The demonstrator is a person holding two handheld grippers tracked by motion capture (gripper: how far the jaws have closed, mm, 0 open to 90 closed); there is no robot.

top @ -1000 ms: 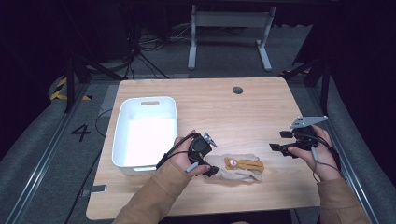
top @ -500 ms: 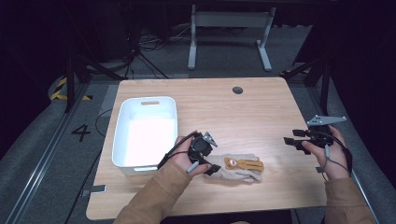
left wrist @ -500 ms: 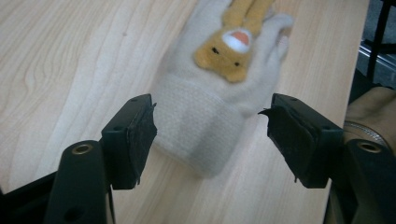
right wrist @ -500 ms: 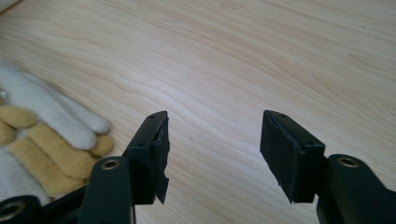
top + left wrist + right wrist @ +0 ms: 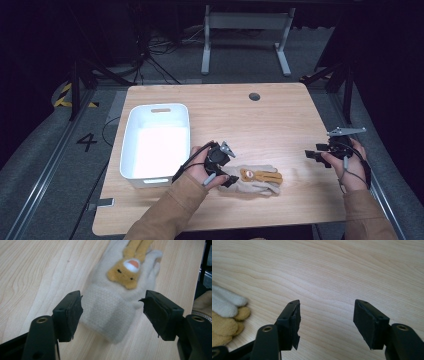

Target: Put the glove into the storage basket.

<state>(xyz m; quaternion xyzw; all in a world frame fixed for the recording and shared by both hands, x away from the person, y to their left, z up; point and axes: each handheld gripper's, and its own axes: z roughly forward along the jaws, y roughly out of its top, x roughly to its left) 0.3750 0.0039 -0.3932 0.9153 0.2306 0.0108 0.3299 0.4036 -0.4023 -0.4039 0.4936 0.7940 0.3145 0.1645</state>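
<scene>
Straddling glove cuff [image 5: 110, 312], left tongs [image 5: 111, 312] spread, right tongs [image 5: 325, 322] spread, apart

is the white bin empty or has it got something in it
Empty: the high view shows the bin's bare white floor, and the glove lies outside it on the table.

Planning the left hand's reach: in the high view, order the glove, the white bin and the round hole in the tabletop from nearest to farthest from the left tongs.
From the left tongs:
1. Glove, right beside them.
2. White bin, to their left.
3. Round hole, far side of the table.
</scene>
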